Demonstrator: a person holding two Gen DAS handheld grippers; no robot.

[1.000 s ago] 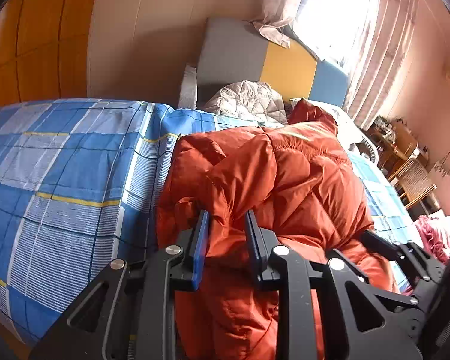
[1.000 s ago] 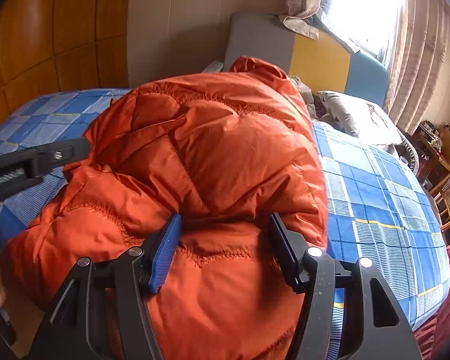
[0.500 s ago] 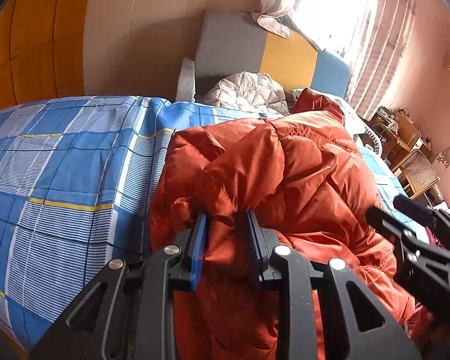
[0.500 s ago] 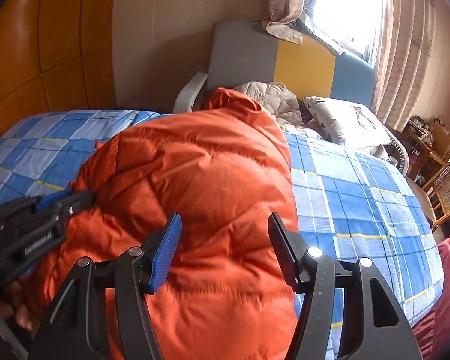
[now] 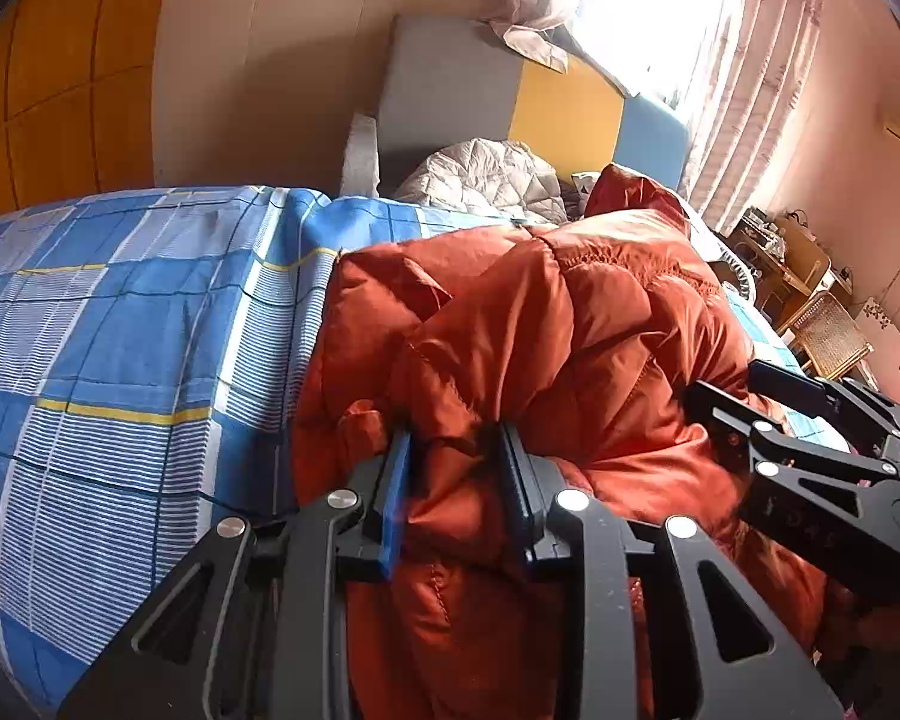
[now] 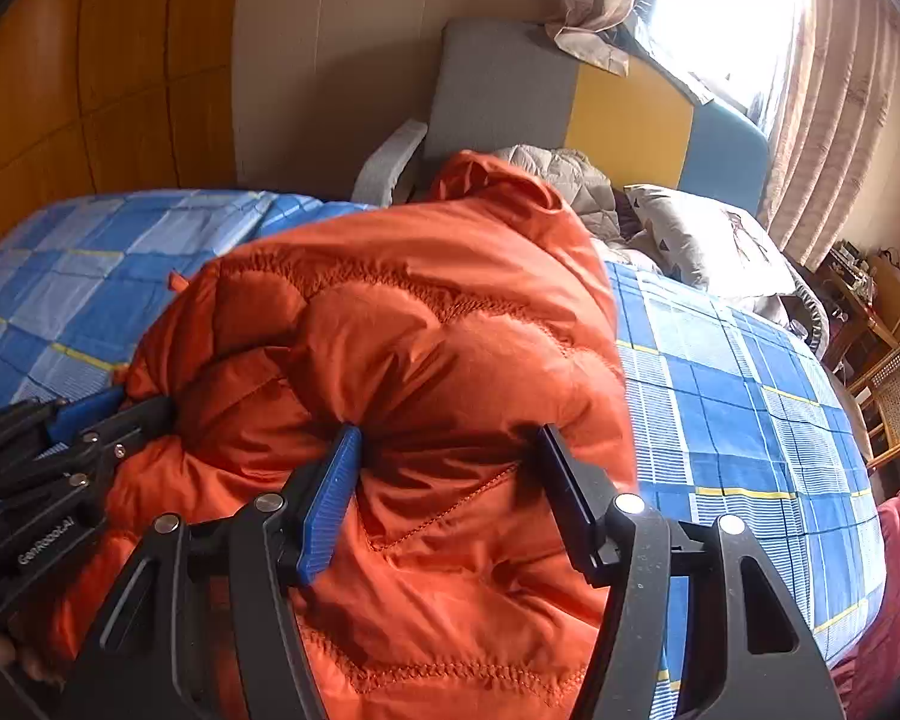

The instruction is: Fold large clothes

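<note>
The left claw (image 5: 456, 450) has a bunched fold of the orange puffer jacket (image 5: 570, 330) between its two fingers, the blue pad (image 5: 395, 492) at nine o'clock of the fold and the dark pad at three o'clock; its jaws have just been opening a little, yet the cloth between them looks pinched by both pads. The right claw (image 6: 450, 450) stands much wider, clamped around a thick roll of the same jacket (image 6: 420, 330), whose padding bulges up and over both fingertips (the blue pad (image 6: 330, 498) dents the fabric visibly).

In the left wrist view the right claw (image 5: 732, 396) reaches in from three o'clock, its tips buried in the jacket's side. In the right wrist view the left claw (image 6: 120, 408) comes in from nine o'clock, meeting the jacket's edge low down.

The jacket lies heaped on the bed (image 5: 120, 360), over a blue checked sheet with yellow lines, its hood end pointing toward twelve o'clock. Beyond it at twelve o'clock sit a grey quilted garment (image 6: 570, 180) and a pillow (image 6: 708, 240), then a headboard (image 6: 570, 102) in grey, yellow and blue panels. Curtains (image 6: 840, 120) hang at one o'clock beside a bright window. A cane chair (image 6: 894, 402) stands at three o'clock, off the bed.
</note>
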